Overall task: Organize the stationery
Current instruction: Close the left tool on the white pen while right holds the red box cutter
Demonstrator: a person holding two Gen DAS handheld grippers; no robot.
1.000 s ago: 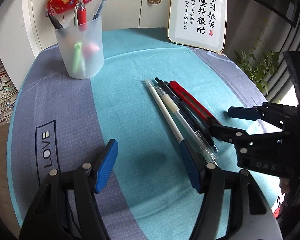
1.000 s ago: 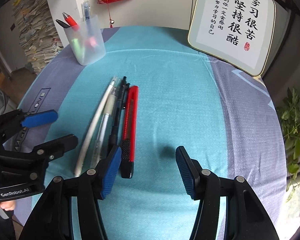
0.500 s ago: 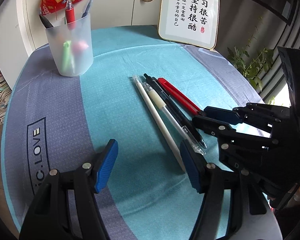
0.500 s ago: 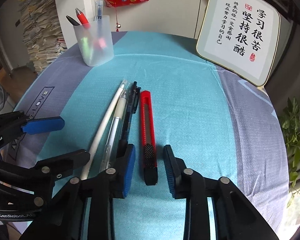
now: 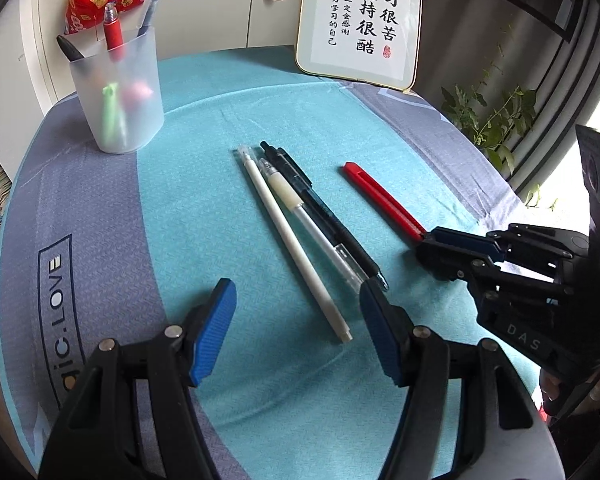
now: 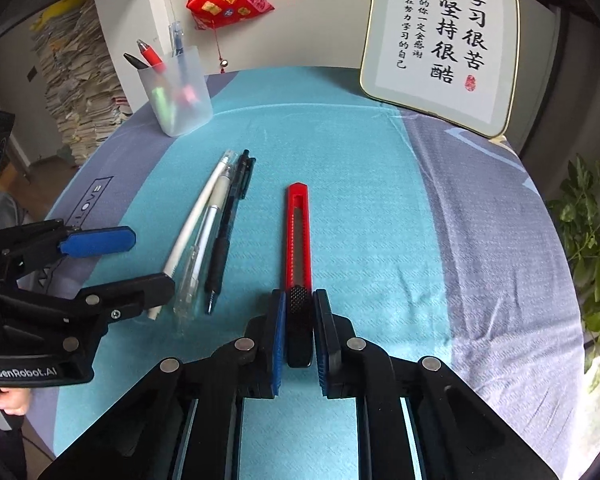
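1. Left wrist view: the left claw [image 5: 296,328] stands wide and holds nothing, low in the frame over the teal worktop [image 5: 204,200].
   - Three pens lie side by side in the middle: a white pen [image 5: 292,244], a clear pen [image 5: 312,224] and a black pen [image 5: 324,216]. Their near ends sit between the spread fingers, probably so that one can be taken next.
   - At the right, the right claw [image 5: 440,240] grips the near end of the red utility knife [image 5: 380,200].
   - The frosted pen cup [image 5: 118,92], upper left, already holds several pens (the likely home for everything loose).

2. Right wrist view: the right claw [image 6: 299,320] is narrow, its pads pressed on both sides of the knife's black end [image 6: 299,320], bottom centre.
   - The red body [image 6: 299,232] points up the frame, level with the cloth; I cannot tell whether it is lifted.
   - Gripping the end leaves the long body free to drop into the cup [image 6: 176,92], upper left.
   - The left claw [image 6: 128,260] waits at the left edge beside the pens [image 6: 216,232].

3. Against the earlier frames:
   - Half a second ago the right claw straddled the knife with a gap either side; now it has closed on it.
   - Then the knife lay just beside the black pen; now it sits well apart, to the right.
   - The left claw's spread is unchanged.
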